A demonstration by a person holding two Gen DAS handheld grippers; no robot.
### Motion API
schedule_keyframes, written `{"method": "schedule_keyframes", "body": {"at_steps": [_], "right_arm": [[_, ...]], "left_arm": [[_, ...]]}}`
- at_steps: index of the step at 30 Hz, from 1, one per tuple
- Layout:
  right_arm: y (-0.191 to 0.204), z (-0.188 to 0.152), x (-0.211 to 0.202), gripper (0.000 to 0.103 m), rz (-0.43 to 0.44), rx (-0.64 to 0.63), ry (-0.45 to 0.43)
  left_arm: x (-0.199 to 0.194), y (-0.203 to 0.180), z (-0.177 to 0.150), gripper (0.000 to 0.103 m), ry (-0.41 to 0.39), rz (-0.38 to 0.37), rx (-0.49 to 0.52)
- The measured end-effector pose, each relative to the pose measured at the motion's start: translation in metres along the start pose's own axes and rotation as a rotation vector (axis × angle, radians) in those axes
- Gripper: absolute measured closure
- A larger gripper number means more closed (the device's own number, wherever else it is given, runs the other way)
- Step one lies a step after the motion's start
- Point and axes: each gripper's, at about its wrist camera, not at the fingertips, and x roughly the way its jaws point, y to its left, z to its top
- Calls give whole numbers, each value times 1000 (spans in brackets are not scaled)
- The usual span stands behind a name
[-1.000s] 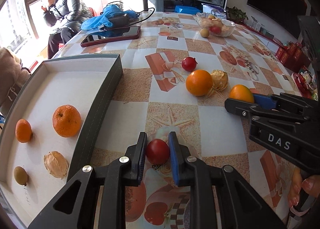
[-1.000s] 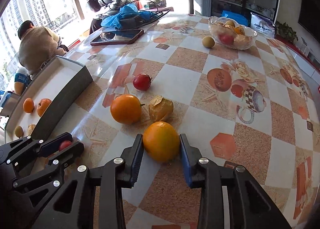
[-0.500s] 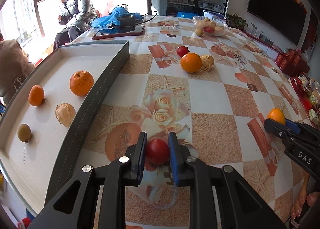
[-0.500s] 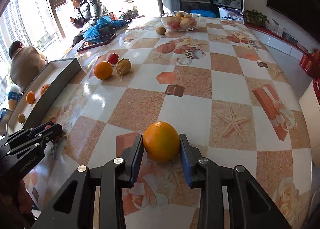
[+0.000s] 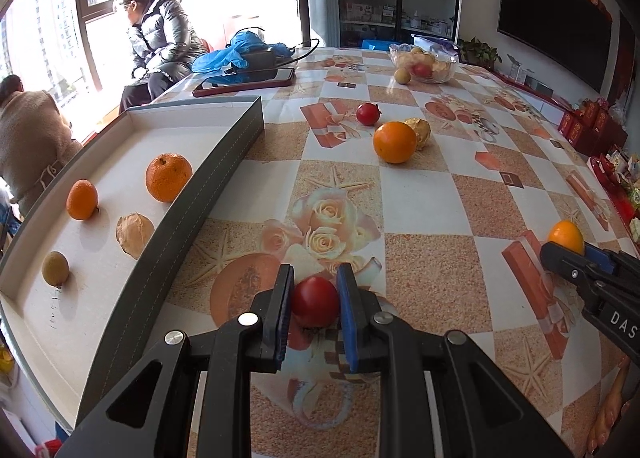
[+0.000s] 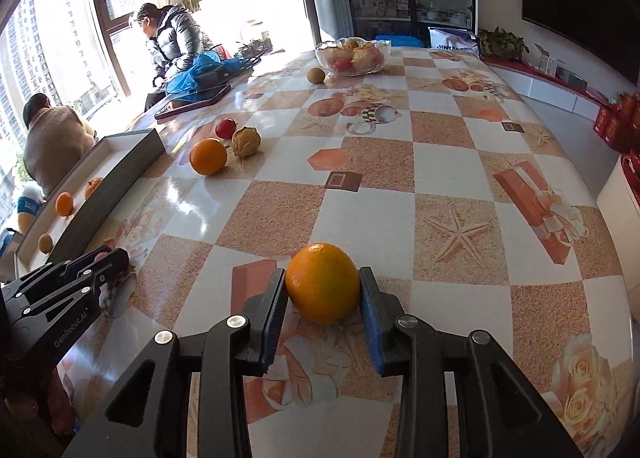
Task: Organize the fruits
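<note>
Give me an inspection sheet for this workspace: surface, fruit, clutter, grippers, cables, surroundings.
Surface: table under a glossy checked cloth printed with fruit and roses.
Job's things: grey tray holds four pieces; loose orange, red fruit and husked fruit lie mid-table.
Clutter: glass fruit bowl, tablet, blue bag at the far end.
Grippers: left gripper shut on a small red fruit; right gripper shut on an orange.
Cables: one black cable by the bag.
Surroundings: two seated people at the window, shelving behind.
</note>
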Motion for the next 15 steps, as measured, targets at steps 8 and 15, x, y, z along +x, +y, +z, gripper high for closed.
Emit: {"method": "schedule_keyframes", "body": {"at_steps": [8,15], "right_arm": [[2,0,0,66,-10,-8,1],[4,0,1,66,-15,-12,3]], "left_arm": [[0,1,0,79,0,-4,-1],[0,1,-1,79,-1,-4,-1]]}}
